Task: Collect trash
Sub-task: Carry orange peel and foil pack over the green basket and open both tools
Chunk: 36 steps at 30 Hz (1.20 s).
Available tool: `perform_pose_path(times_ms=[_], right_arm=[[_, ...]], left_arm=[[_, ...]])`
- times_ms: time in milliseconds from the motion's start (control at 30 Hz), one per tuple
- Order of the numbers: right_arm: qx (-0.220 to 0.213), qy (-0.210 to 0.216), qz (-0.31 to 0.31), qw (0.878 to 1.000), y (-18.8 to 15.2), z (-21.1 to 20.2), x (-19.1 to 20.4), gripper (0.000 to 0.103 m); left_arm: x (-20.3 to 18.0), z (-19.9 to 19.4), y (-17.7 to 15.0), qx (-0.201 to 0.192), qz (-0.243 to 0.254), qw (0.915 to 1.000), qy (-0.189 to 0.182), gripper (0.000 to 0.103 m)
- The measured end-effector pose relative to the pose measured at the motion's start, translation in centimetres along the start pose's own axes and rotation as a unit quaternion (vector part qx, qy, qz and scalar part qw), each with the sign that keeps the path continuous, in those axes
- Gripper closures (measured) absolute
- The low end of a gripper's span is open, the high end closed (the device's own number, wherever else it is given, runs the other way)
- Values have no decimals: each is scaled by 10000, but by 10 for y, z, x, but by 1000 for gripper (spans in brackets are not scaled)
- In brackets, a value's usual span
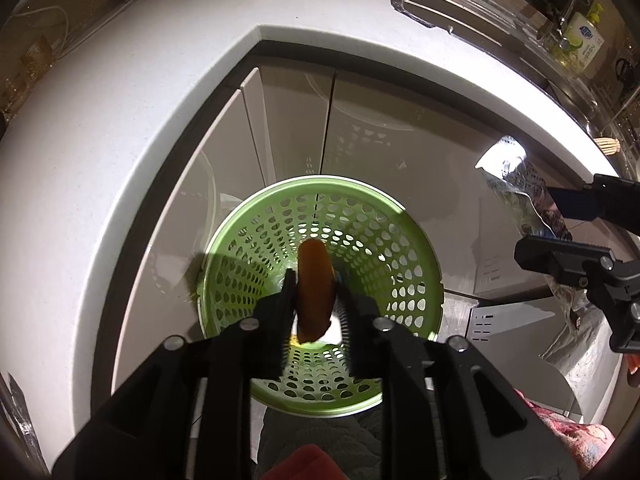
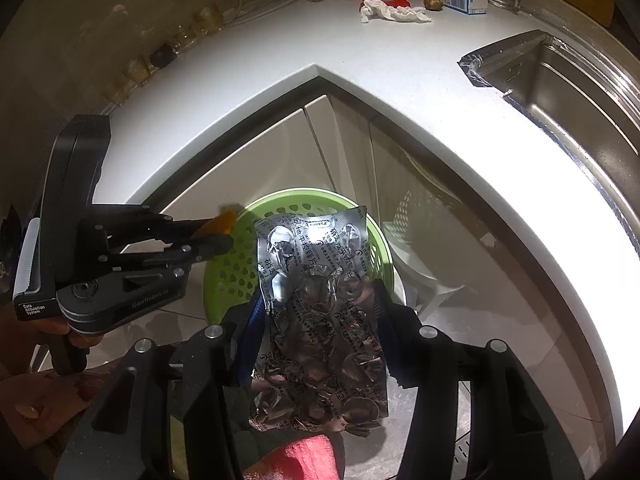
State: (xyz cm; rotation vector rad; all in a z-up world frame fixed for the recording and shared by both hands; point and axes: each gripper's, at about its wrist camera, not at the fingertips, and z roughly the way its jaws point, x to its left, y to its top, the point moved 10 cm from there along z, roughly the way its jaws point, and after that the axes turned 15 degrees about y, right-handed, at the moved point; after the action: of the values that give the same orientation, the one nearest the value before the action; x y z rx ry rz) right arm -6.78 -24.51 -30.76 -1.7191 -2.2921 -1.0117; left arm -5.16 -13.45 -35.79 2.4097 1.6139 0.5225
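**Two trash items held over the basket**

Left hand-held gripper [image 1: 314, 292] clamped on an orange peel piece [image 1: 314, 288] directly above the green perforated basket [image 1: 420, 276] on the floor. Right hand-held gripper [image 2: 320, 316] clamped on a crumpled foil blister pack [image 2: 320, 320], beside the basket rim, below the white counter [image 1: 120, 120].

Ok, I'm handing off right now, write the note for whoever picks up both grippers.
Left gripper: shut on an orange peel piece, held over the green basket.
Right gripper: shut on an empty foil blister pack, also above the basket.
Done: both pieces are lifted off the counter. Nothing can be made out inside the basket.
Left: drop both pieces in, then go back for the crumpled tissue, red wrapper and other scraps at the back of the counter.
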Motion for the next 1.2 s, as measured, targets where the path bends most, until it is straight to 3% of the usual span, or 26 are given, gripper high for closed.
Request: perform_pose_path(times_ms=[67,267,867,900,967,1033,1200], right_arm=[[-9,-7,7,10000,-1,0,1,51],[-19,3,16,10000,-1,0,1,51],[51,-10,-88,9999,-5,13,4,50],[55,-26,-128,9999,-5,15,5,47],[56,-91,-219,9997,-4,17,8,29],[-43,-142,-310,9994,-1,14,11,22],[-163,-196,-355,9990,4,4,11,17]], left_arm=[[0,-1,0,-27,-7,10000,47,52],[5,-7,4,-153,-47,9997,171,34],[33,-17,12,-341,-221,9970,661,21],[35,-18,11,-340,-249,9969,668,21],[39,-18,11,-319,-316,9967,681,21],[42,-18,9,-294,-389,9965,680,21],[43,-17,7,-265,-466,9961,694,21]])
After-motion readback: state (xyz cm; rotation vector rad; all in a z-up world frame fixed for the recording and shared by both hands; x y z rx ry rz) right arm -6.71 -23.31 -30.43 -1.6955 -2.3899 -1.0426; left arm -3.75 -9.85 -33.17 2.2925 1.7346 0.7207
